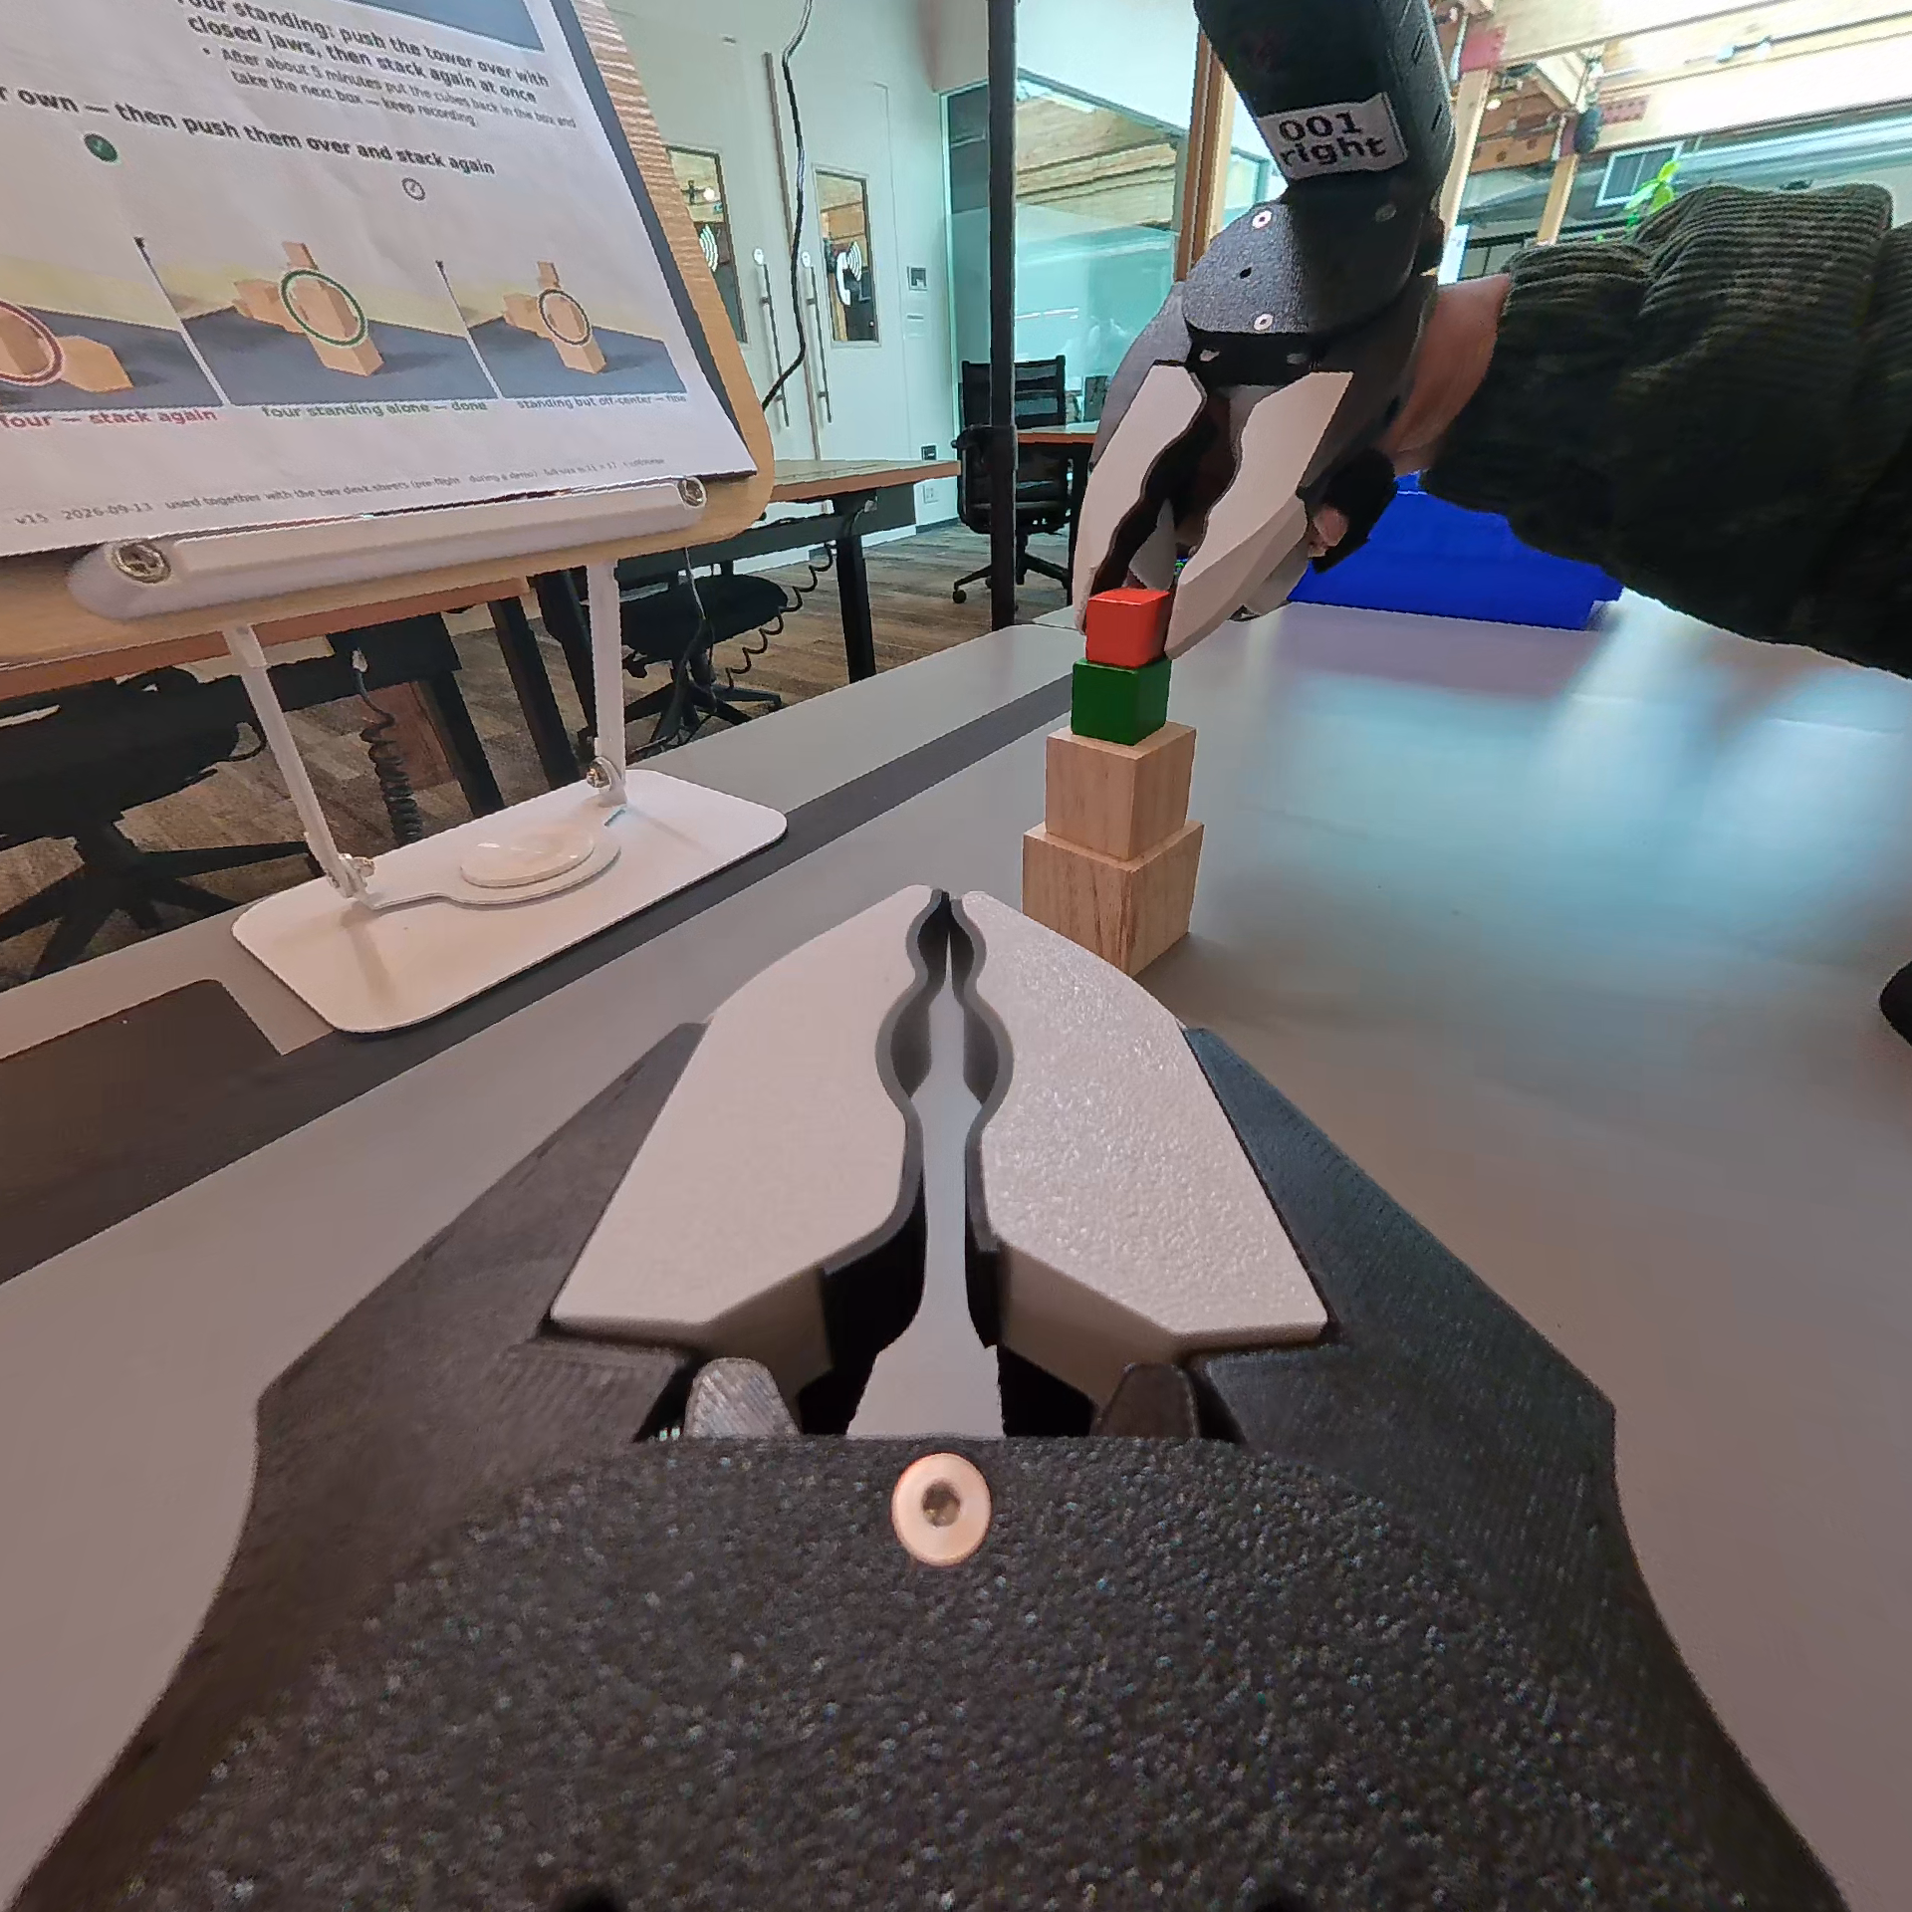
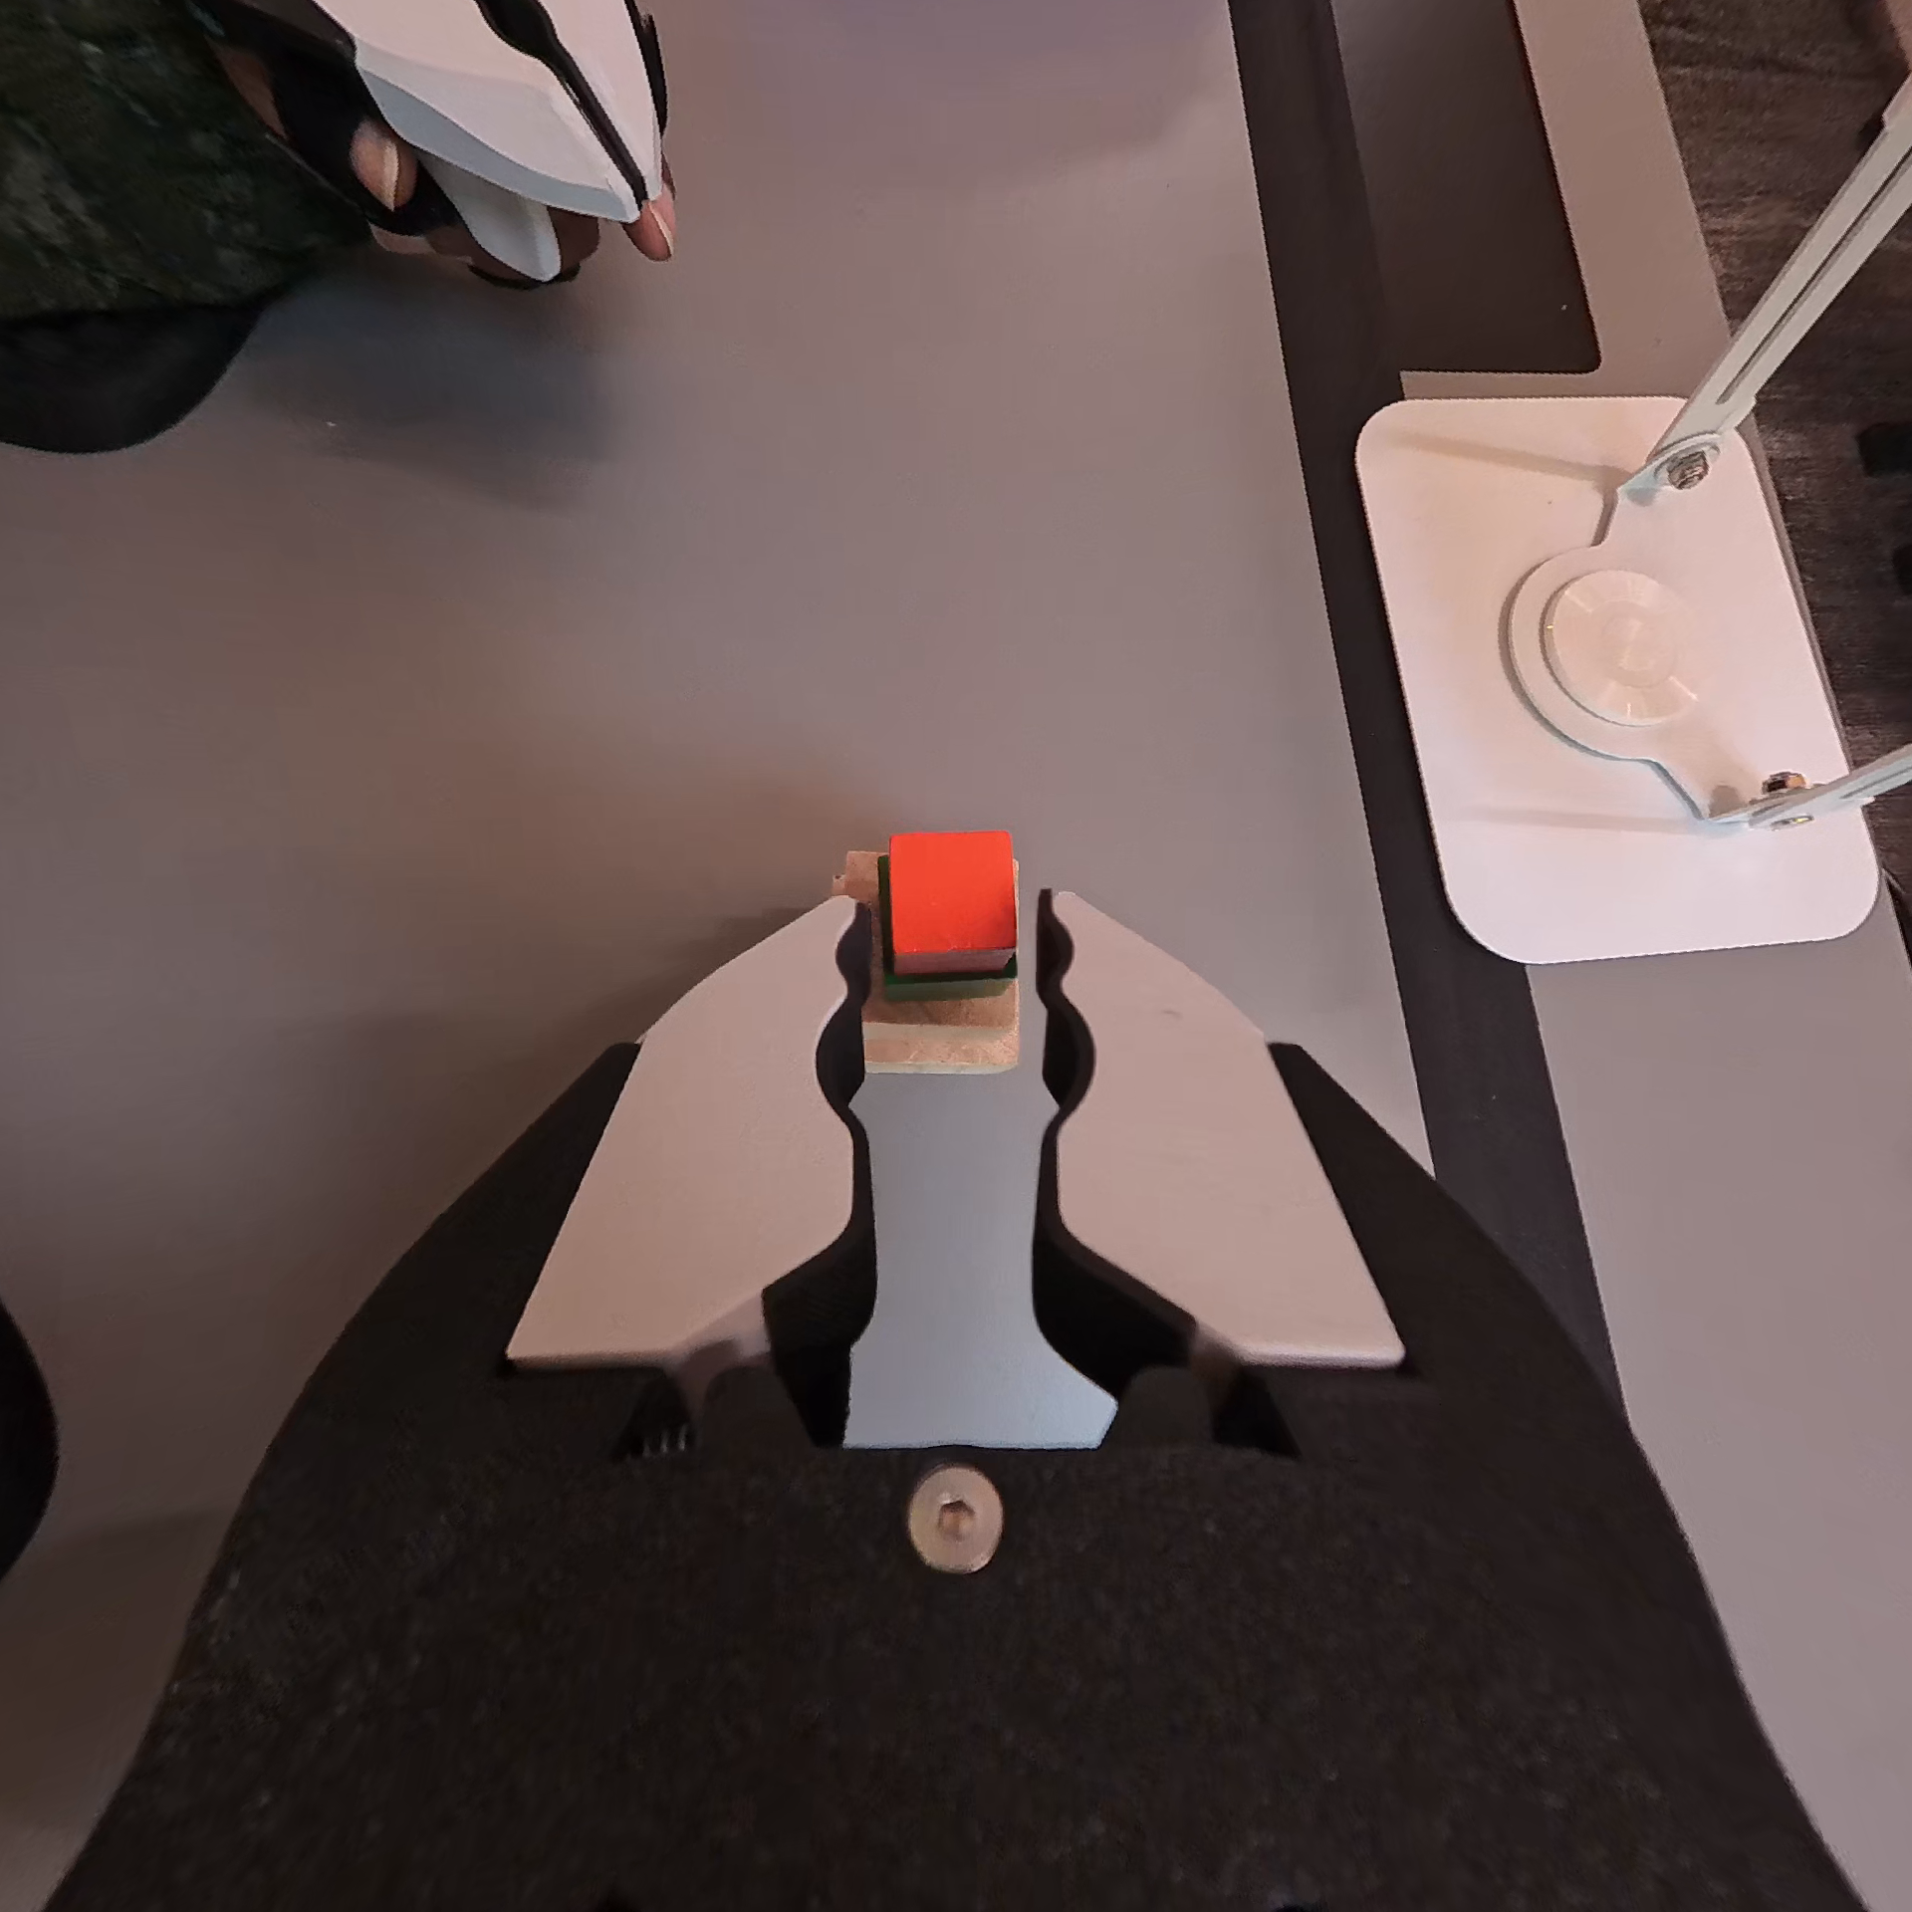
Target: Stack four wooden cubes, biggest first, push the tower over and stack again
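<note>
A tower of cubes stands on the grey table: a large wooden cube at the bottom, a smaller wooden cube, a green cube and a red cube on top. My right gripper points down over the tower. Its fingers straddle the red cube with a gap on each side, so it is open. It also shows in the left wrist view. My left gripper is shut and empty, low over the table just in front of the tower. It also shows in the right wrist view.
A white stand base sits left of the tower and carries a board with an instruction sheet. A dark strip runs along the table. A blue bin stands behind the right hand's green sleeve. One gripper's finger ends stand about 20 cm off the other's.
</note>
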Tool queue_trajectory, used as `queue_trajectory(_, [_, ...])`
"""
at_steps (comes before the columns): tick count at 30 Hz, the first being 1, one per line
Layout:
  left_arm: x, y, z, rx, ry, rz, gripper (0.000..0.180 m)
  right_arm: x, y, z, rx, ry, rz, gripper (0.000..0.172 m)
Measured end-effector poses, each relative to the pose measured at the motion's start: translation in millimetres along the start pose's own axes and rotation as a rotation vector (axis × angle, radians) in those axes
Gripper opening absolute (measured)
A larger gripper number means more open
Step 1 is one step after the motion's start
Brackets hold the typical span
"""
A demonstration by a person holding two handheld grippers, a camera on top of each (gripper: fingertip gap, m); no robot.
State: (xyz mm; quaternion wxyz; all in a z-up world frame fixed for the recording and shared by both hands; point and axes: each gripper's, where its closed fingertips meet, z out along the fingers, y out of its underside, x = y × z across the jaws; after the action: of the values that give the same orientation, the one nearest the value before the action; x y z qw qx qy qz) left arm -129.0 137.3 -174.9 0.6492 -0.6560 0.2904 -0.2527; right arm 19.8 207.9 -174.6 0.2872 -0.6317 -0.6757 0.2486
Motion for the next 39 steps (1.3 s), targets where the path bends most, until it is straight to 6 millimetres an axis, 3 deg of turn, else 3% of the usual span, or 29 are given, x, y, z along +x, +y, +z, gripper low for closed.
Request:
queue_trajectory(6, [0.1,-0.4,-0.3,0.001,0.001,0.001,0.000,-1.1,2.0,-0.8,0.018,0.039,0.029,0.043])
queue_trajectory(10, [-0.2,-2.4,-1.1,0.008,-0.001,0.000,0.000,-3.4,4.1,-4.2,0.119,0.133,0.090,0.047])
queue_trajectory(14, [-1.2,-3.7,-2.1,0.002,-0.009,-0.013,0.000,-4.3,6.4,-23.2,0.287,0.338,0.188,0.044])
queue_trajectory(16, [-3.6,-2.2,-2.2,-0.015,-0.022,-0.036,0.000,-16.0,5.4,-35.4,0.395,0.399,0.240,0.043])
queue_trajectory(18, [-8.5,-0.3,-2.7,-0.021,-0.053,-0.041,0.000,-26.5,4.1,-50.8,0.501,0.495,0.285,0.030])
queue_trajectory(20, [-16.6,-0.4,-3.6,-0.015,-0.106,-0.030,0.000,-29.7,9.8,-64.7,0.565,0.630,0.361,0.001])
queue_trajectory(23, [-27.6,-4.3,-6.7,-0.001,-0.178,-0.013,0.000,-25.5,26.9,-73.0,0.568,0.809,0.472,0.000])
queue_trajectory(26, [-36.0,-12.2,-11.2,0.017,-0.240,-0.012,0.000,-12.8,46.9,-70.5,0.497,0.966,0.565,0.000])
queue_trajectory(30, [-45.4,-20.8,-19.5,0.045,-0.323,0.007,0.000,9.4,63.3,-50.7,0.395,1.082,0.608,0.000])
queue_trajectory(33, [-51.4,-18.2,-23.0,0.037,-0.362,0.024,0.000,18.4,72.1,-29.2,0.360,1.064,0.615,0.000])
queue_trajectory(39, [-57.7,-12.3,-24.1,0.025,-0.391,0.021,0.000,23.9,102.6,-5.9,0.254,1.026,0.659,0.000])
